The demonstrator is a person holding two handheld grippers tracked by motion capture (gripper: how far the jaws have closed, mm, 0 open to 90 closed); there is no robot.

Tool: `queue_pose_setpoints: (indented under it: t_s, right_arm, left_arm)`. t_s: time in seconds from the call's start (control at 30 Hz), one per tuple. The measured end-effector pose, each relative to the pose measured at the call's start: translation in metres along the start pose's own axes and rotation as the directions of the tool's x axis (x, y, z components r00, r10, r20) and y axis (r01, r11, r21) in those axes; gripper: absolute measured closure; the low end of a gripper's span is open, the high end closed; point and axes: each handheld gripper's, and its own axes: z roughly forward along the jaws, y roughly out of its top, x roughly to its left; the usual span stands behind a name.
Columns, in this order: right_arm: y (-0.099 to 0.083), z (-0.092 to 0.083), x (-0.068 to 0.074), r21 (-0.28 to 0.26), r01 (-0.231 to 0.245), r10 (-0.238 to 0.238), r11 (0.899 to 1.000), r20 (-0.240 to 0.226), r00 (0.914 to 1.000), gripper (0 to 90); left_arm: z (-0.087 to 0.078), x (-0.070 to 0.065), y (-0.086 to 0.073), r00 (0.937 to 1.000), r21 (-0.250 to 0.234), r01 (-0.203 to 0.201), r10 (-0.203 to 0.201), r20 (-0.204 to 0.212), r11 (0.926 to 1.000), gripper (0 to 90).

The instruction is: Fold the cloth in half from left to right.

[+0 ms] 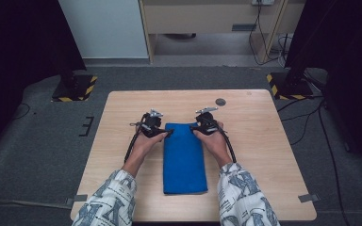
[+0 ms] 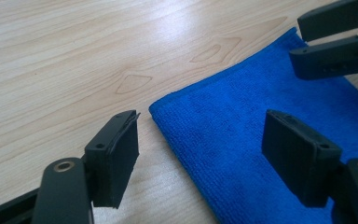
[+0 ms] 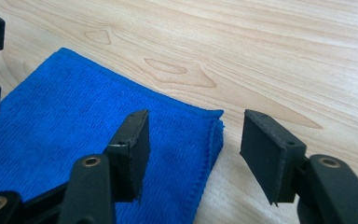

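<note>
Centrally in the high view, a folded blue cloth (image 1: pixel 185 157) was laid on the table (image 1: pixel 264 155), long side running up the frame. Its upper left corner was straddled by the left gripper (image 2: pixel 200 154), jaws wide apart, nothing pinched. Its upper right corner was bracketed likewise by the right gripper (image 3: pixel 193 149), jaws parted and empty.

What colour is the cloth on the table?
Plain bright blue cloth, clearest in the left gripper view.
</note>
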Motion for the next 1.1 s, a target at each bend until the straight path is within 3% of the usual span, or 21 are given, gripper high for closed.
queue_pose_setpoints:
  t_s: [0.2,1.1]
  right_arm:
    - [0.002,0.009,0.001,0.029,0.012,-0.012,1.0,-0.005,0.9999,37.7]
    - [0.001,0.016,-0.002,0.062,0.025,-0.025,0.998,-0.002,0.9997,35.3]
  left_arm:
    - [0.009,0.005,-0.005,1.0,0.033,0.006,-0.005,-0.008,0.9994,23.0]
    - [0.02,0.003,-0.009,0.9999,0.053,0.01,-0.009,-0.011,0.9985,21.6]
